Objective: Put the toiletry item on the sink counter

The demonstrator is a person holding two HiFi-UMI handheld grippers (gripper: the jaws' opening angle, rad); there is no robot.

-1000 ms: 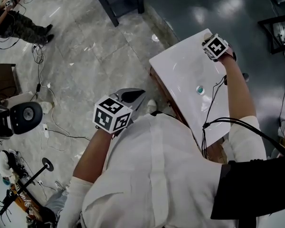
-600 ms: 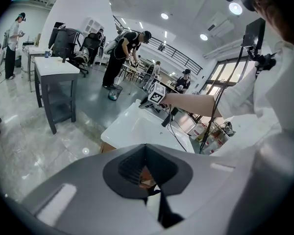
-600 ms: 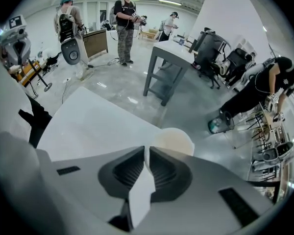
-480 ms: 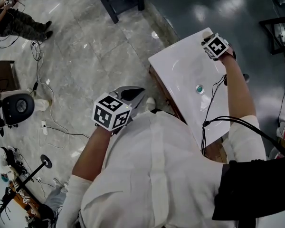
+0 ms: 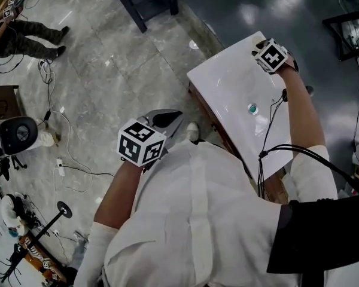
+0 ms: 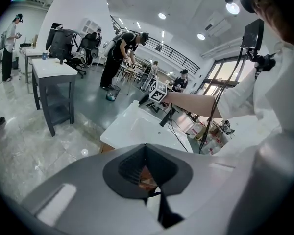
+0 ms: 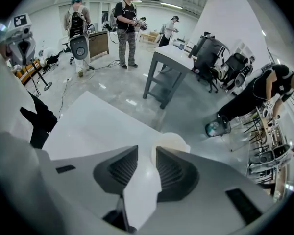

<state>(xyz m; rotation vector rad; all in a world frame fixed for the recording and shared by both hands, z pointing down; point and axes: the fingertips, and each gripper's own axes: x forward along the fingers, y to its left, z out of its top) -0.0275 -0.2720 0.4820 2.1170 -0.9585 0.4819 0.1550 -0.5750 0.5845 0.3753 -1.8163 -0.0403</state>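
Our right gripper (image 7: 147,155) holds its fingers parted over the far corner of the glossy white sink table (image 7: 88,124). The round cream toiletry item (image 7: 170,143) stands on that corner at their tips. Our left gripper (image 6: 146,150), fingers closed on nothing, hangs off the table's near side.

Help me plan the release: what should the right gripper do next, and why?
Probably draw the right gripper straight back and up: its jaws stand apart, and the cream round item at their tips seems to rest on the white sink counter.

My white short-sleeve shirt (image 5: 191,220), blk cable (image 5: 267,124) centre-right, grey left gripper (image 6: 146,148) & right gripper (image 7: 146,153) w/ b&w marker cubes (image 5: 142,142)
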